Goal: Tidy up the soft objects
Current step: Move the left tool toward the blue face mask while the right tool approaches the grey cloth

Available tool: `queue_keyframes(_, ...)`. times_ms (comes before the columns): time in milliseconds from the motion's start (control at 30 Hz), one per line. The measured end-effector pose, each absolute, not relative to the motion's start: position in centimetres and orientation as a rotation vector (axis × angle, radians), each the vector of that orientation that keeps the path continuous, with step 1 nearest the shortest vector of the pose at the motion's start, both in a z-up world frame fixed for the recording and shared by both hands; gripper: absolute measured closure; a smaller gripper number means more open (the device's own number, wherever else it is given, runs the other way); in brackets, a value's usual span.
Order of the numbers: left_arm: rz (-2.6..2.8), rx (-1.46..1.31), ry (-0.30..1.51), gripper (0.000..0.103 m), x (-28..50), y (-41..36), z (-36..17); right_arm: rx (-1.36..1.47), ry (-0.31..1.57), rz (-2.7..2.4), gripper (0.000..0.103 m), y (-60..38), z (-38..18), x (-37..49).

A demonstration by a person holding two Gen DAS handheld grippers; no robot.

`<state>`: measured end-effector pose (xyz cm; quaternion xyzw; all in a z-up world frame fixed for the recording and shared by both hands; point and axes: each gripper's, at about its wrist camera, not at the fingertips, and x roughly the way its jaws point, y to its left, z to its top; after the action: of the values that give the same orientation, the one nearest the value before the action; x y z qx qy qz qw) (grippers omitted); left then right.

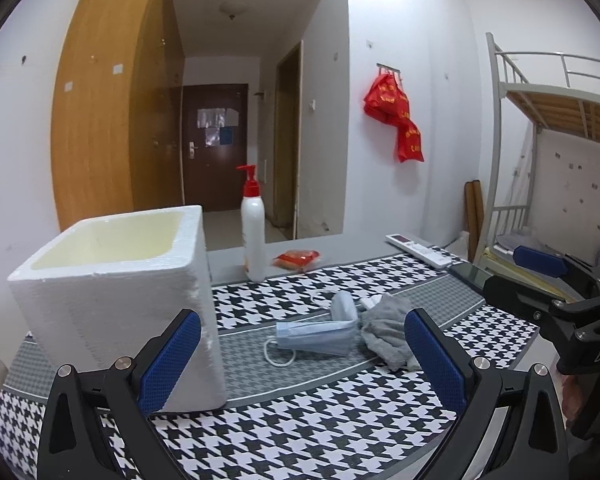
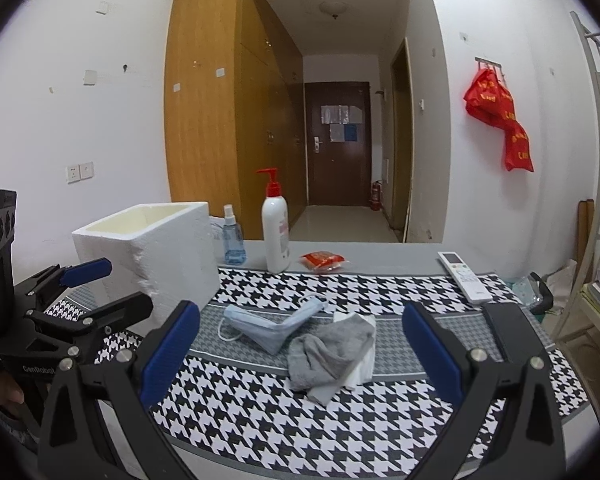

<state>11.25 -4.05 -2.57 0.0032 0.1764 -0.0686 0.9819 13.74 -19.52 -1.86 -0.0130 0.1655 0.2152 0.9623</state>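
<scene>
A grey sock (image 2: 332, 350) lies crumpled on the houndstooth mat, partly over a white tissue (image 2: 364, 368). A blue face mask (image 2: 272, 326) lies just left of it. Both also show in the left wrist view: the sock (image 1: 386, 330) and the mask (image 1: 316, 338). An open white foam box (image 1: 116, 280) stands at the left, also in the right wrist view (image 2: 156, 256). My left gripper (image 1: 302, 364) is open and empty, near the box. My right gripper (image 2: 300, 350) is open and empty, with the sock in line between its fingers.
A white pump bottle (image 2: 276, 236), a blue spray bottle (image 2: 233, 242) and a red packet (image 2: 322, 261) stand along the table's far edge. A white remote (image 2: 464, 276) and a dark phone (image 1: 474, 276) lie at the right. A bunk bed frame (image 1: 540, 120) stands further right.
</scene>
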Motion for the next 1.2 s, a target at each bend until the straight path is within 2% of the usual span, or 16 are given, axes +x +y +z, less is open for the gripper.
queue_keyframes(1200,-0.160,0.058,0.536,0.001,17.2,-6.8,-5.8,-0.003,0.504,0.441,0.001,-21.6,-5.1,19.3)
